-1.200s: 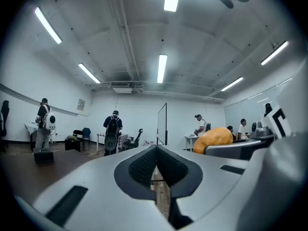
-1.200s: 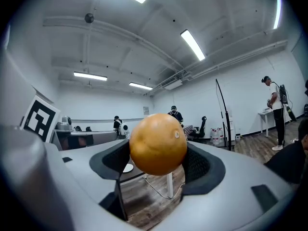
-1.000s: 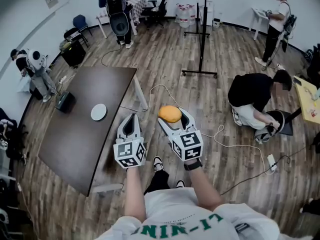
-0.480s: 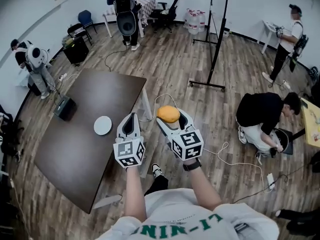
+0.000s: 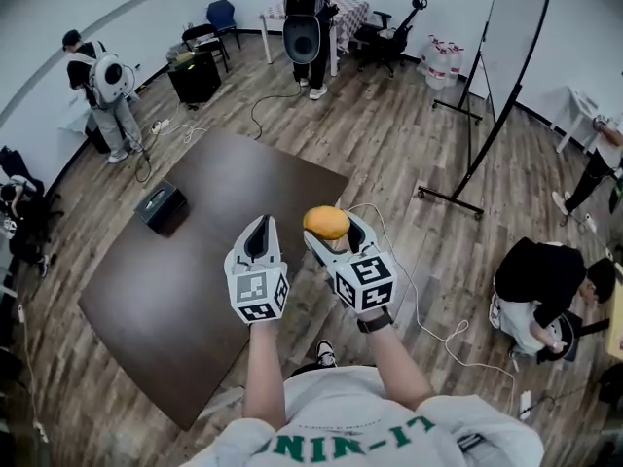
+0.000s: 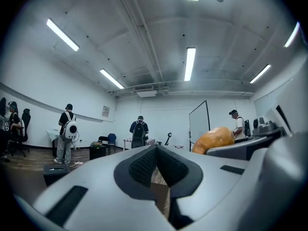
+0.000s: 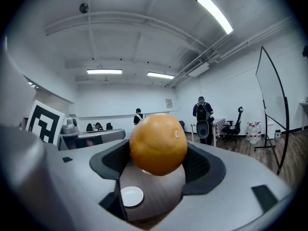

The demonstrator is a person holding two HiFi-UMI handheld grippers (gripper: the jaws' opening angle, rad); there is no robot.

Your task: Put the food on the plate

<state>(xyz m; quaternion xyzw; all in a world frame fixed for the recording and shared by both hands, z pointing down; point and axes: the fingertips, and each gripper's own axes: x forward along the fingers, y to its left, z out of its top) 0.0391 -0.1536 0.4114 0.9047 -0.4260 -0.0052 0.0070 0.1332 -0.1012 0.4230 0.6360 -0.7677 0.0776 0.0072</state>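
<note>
While held out side by side over the near edge of the dark counter (image 5: 185, 280), differ in state. Right gripper (image 5: 333, 233): clenched on the food (image 7: 159, 144), a round orange piece with a small mark on its skin, pinched at both flanks by the ribbed pads (image 7: 197, 167) and raised clear of the counter. Left gripper (image 6: 156, 166): closed, tips together, only a thin slit between them, nothing in it but a glimpse of the counter; just beside the right gripper, not touching it. Below the food in the right gripper view, a small white plate (image 7: 132, 196): flat on the counter, bare, ahead of the jaws and slightly to their left. Out of sight in the head view. Toward the counter's far left side, a black box (image 5: 162, 207). Beyond the counter, wood floor (image 5: 389, 144), a whiteboard on a stand (image 5: 511, 37), a standing person with a backpack (image 5: 304, 17) at the far end, a crouching person in black (image 5: 540, 280) at the right.
</note>
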